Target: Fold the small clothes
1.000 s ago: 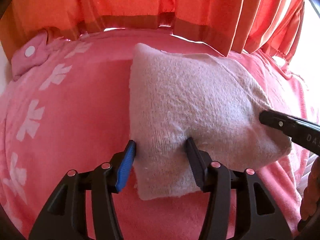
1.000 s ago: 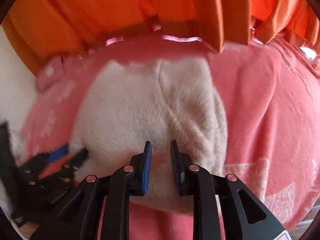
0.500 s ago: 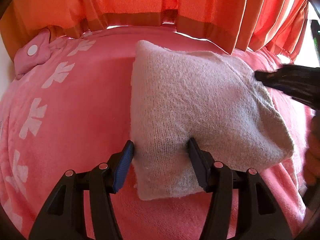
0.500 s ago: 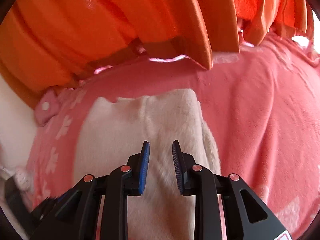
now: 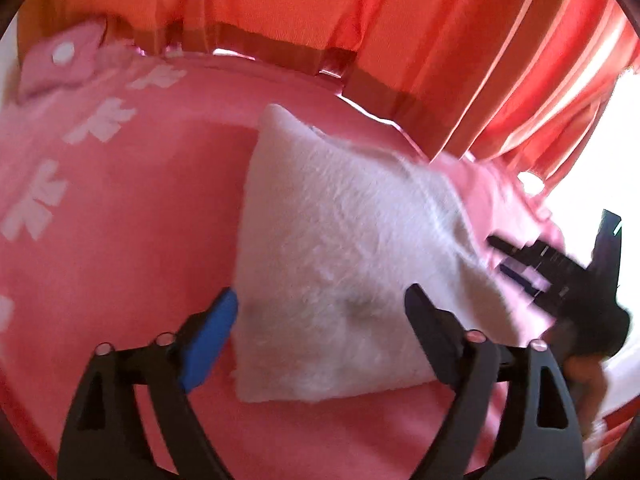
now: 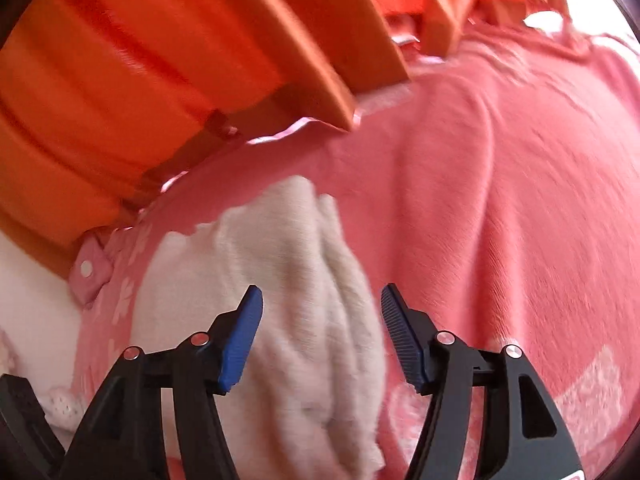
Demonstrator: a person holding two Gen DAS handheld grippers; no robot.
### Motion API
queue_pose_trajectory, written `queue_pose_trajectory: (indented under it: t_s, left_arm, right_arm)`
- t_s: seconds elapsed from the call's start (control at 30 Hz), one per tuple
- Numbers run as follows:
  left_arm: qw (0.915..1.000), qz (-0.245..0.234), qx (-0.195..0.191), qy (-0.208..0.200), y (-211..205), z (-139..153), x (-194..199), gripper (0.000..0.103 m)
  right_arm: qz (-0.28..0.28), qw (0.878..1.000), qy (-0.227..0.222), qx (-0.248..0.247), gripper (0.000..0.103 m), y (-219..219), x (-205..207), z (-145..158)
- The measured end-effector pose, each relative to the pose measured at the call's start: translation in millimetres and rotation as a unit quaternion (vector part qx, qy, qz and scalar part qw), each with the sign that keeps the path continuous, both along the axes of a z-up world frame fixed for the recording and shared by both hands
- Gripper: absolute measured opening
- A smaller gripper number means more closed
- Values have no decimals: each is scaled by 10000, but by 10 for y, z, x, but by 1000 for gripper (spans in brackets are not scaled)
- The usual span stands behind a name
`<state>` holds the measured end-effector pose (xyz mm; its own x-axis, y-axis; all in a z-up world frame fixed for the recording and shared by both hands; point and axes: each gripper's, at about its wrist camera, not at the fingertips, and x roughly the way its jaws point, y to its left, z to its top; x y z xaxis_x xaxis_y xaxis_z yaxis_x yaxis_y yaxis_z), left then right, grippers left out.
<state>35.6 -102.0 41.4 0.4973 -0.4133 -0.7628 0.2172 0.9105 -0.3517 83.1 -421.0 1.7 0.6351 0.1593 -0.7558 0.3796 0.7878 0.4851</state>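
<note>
A folded cream knitted garment point(image 5: 344, 248) lies flat on the pink blanket point(image 5: 132, 248). My left gripper point(image 5: 322, 312) hovers over its near edge with jaws opening wide; the cloth shows between the fingers but the pads stand clear of it. The right gripper point(image 5: 516, 258) appears blurred at the garment's right side. In the right wrist view the same garment point(image 6: 288, 280) lies below my right gripper point(image 6: 322, 308), whose jaws are opening, the blue pads point(image 6: 242, 332) not pressing on the cloth.
Orange curtains point(image 5: 320, 12) hang along the far edge of the blanket. A pink pouch with a white dot point(image 5: 60, 64) lies at the far left corner. A person's hand point(image 5: 588, 380) shows at the right edge. White lace cloth point(image 6: 60, 404) lies at the left.
Both grippers have spread their jaws and let go of the garment. The right gripper rolled and shifted along the garment's right side. The left wrist tilted.
</note>
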Motion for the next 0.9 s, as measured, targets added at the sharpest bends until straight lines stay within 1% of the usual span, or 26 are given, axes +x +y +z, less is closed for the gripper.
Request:
queue_pose_trajectory:
  t_s: [0.07,0.13,0.2,0.23,0.33,0.4,0.43,0.47,0.53,0.7,0.9]
  left_arm:
    - [9999,50,16,164,-19,-66,116,86]
    - [9995,99,24,308,-36,-173,225,87]
    - [9988,184,-56,441,-39,-278,298,89]
    - [9983,209,-171,514,-36,-344,346,91]
    - [9962,228,-493,676,-40,-468,438,93]
    - [9942,228,-684,802,-38,-541,506,94]
    - [9923,196,-841,883,-36,-593,549,96]
    - [9911,205,-919,939,-37,-622,569,96]
    - [9894,210,-1082,949,-30,-651,611,98]
    - [9913,219,-966,870,-80,-640,622,98]
    - [9914,285,-1019,771,-65,-655,570,98]
  right_arm:
    - [138,9994,120,309,65,-12,83,-108]
    - [303,9978,332,486,67,55,119,-217]
    - [415,9969,489,463,71,119,172,-287]
    - [452,9966,558,404,75,175,169,-310]
    - [517,9958,687,301,80,247,198,-365]
    - [523,9942,765,553,82,208,214,-449]
    - [504,9923,823,779,84,173,229,-509]
    - [488,9903,844,992,87,118,221,-559]
    - [503,9882,804,1206,88,66,241,-589]
    - [531,9899,816,1028,88,109,249,-544]
    - [539,9909,790,946,87,166,251,-512]
